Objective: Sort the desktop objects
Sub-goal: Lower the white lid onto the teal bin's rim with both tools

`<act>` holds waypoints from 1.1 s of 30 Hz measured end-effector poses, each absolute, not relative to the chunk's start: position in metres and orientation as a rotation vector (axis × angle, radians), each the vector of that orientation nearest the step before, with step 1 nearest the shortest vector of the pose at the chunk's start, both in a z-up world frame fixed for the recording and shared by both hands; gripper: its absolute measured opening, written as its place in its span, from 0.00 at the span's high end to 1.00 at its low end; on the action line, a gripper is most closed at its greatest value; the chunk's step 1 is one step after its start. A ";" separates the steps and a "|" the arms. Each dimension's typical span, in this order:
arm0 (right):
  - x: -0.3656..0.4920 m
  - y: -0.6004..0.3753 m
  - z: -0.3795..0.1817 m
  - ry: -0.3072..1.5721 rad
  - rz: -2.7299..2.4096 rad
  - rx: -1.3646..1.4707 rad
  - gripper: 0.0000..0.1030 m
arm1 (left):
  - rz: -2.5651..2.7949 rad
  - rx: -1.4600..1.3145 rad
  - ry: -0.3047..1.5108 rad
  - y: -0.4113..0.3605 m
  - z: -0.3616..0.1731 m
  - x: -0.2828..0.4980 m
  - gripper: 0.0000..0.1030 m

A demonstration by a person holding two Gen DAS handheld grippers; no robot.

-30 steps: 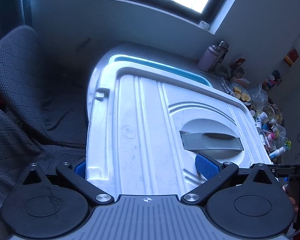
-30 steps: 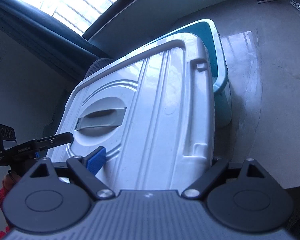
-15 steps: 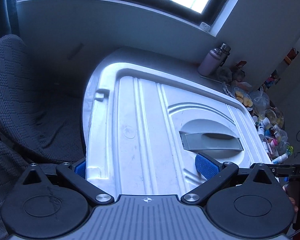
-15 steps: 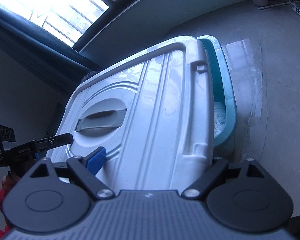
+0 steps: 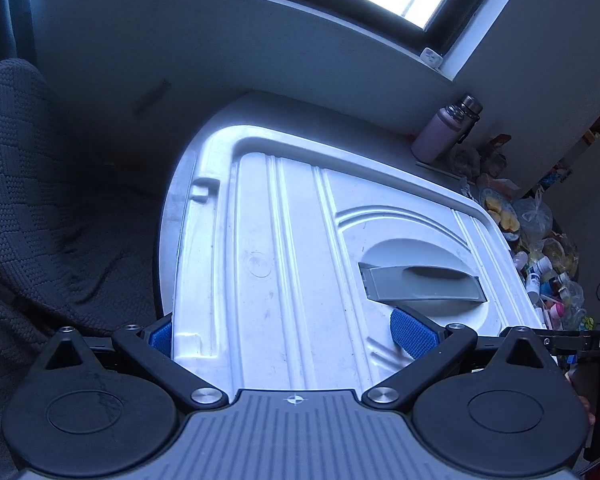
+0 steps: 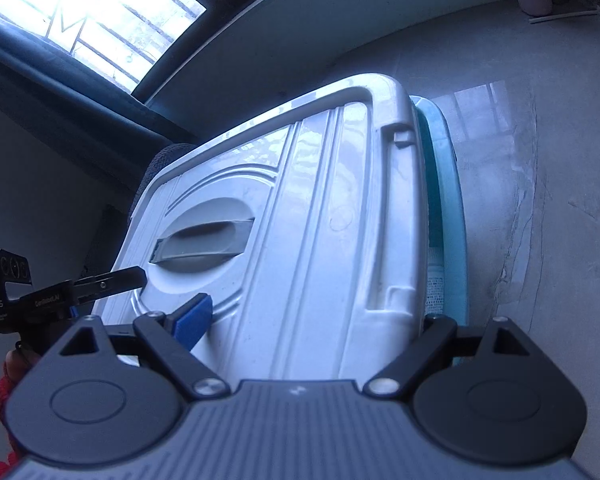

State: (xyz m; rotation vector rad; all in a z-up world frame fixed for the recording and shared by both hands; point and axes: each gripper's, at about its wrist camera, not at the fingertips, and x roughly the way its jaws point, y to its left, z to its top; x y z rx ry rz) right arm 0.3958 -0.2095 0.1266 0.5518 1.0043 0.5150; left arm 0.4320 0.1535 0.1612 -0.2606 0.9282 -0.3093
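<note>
1. Left view: The left gripper (image 5: 284, 330) is spread wide over the near edge of a big white lid (image 5: 300, 248). One blue pad (image 5: 410, 330) lies on top of the lid, just under the grey handle (image 5: 420, 284). The other blue pad (image 5: 161, 334) sits at the lid's left side edge. The lid fills the gap between them, so the gripper seems to hold the lid across that corner. I cannot tell how hard it squeezes.

2. Left view: The lid lies right in front of the gripper and stretches away from it toward the window. The handle runs sideways. A purple bottle (image 5: 440, 132) stands far off on the right, near a pile of small things (image 5: 540, 264). A dark chair (image 5: 32, 200) is on the left. No box shows under the lid here.

3. Right view: The right gripper (image 6: 316, 316) is also spread wide on the lid's (image 6: 300, 220) near edge. One blue pad (image 6: 194, 316) rests on top of the lid. The other finger (image 6: 440, 322) hangs over the right side edge, and its pad is hidden. It looks like a hold on the lid, but I cannot be sure.

4. Right view: A teal box (image 6: 446, 200) peeks out from under the lid's right side, on the grey table (image 6: 540, 160). So the lid sits too far left of the box.

5. My guess: both grippers carry the lid together. The lid needs to slide right, the long way lined up with the box, then go down.
</note>
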 end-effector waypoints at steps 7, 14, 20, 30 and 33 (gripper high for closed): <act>0.415 -0.216 0.120 1.030 0.501 0.548 0.13 | -0.314 -0.296 0.965 0.149 0.147 0.454 0.00; 0.414 -0.222 0.136 1.046 0.436 0.481 0.06 | -0.271 -0.280 1.010 0.154 0.135 0.466 0.00; 0.413 -0.233 0.161 0.991 0.278 0.313 0.04 | -0.248 -0.248 1.001 0.153 0.140 0.468 0.00; 0.421 -0.231 0.166 1.000 0.265 0.284 0.04 | -0.230 -0.210 0.995 0.149 0.152 0.469 0.00; 0.421 -0.229 0.169 0.998 0.252 0.246 0.07 | -0.211 -0.203 0.996 0.151 0.157 0.469 0.00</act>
